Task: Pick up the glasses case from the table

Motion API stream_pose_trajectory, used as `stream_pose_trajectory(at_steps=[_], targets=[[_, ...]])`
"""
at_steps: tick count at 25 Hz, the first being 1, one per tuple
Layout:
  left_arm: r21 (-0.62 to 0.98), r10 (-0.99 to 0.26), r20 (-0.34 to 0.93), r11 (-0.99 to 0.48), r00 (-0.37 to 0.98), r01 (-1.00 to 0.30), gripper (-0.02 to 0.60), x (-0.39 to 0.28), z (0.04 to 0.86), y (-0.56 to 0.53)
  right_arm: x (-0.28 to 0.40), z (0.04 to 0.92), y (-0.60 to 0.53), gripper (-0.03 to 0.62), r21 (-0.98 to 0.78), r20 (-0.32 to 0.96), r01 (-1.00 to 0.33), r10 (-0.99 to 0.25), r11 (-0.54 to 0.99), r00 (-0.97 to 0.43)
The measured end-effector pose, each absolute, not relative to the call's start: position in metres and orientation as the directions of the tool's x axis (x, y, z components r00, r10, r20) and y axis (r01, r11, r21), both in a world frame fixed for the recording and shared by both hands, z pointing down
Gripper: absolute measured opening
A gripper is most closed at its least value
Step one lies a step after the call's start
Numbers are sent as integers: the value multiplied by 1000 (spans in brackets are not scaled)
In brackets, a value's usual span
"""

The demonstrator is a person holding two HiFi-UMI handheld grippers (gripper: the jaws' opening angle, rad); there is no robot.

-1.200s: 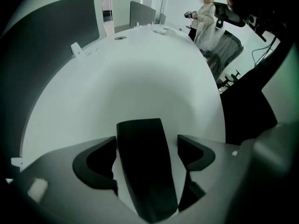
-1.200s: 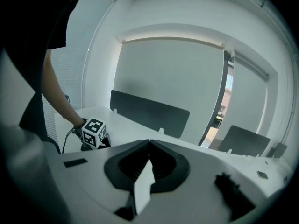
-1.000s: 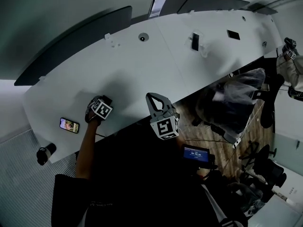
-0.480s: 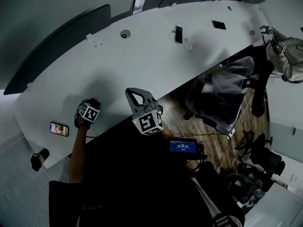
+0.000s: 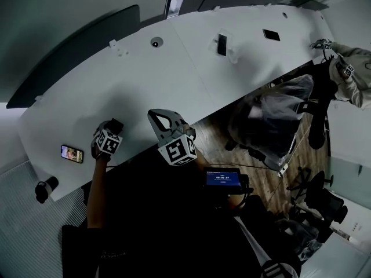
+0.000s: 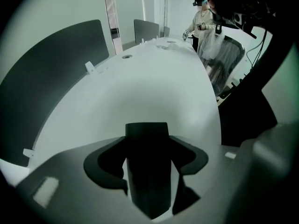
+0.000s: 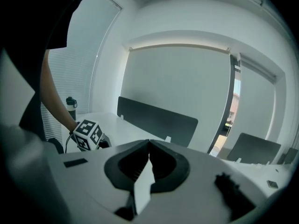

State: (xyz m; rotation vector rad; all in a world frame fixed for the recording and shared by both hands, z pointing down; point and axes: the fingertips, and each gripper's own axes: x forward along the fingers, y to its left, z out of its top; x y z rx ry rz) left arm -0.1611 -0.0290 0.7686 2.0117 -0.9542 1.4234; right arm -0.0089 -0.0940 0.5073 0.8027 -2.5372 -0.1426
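Note:
The glasses case (image 6: pixel 147 164) is a dark, oblong box that stands between the jaws of my left gripper (image 6: pixel 147 148). The jaws are closing on it and the pads press its sides. In the head view the case (image 5: pixel 116 123) pokes out past the left gripper (image 5: pixel 112 128), just above the white table (image 5: pixel 191 68) near its front edge. My right gripper (image 5: pixel 157 117) hovers to the right of it over the table's edge. In the right gripper view the right gripper (image 7: pixel 149 143) is shut with nothing in it, and the left gripper's marker cube (image 7: pixel 87 133) shows at the left.
A phone (image 5: pixel 72 153) lies on the table left of the left gripper, and a dark bottle (image 5: pixel 45 189) stands at the corner. Small black items (image 5: pixel 221 44) lie farther along. A dark divider (image 5: pixel 69 57) lines the back. A chair (image 5: pixel 272 120) and another person (image 5: pixel 348 74) are at the right.
The left gripper has come up a little off the table with the case between its jaws. The right gripper has stayed shut and hardly shifted.

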Motion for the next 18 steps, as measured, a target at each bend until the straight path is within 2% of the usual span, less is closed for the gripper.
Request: stream_pose_trajectory(at_steps=[11, 18], targets=[[-75, -446, 871, -536, 206, -841, 293, -170, 722, -42, -23, 512, -91, 8, 233, 413, -456, -512, 859, -753], [-58, -600, 765, -428, 235, -902, 291, -174, 684, -46, -32, 514, -90, 8, 246, 412, -418, -485, 875, -772]])
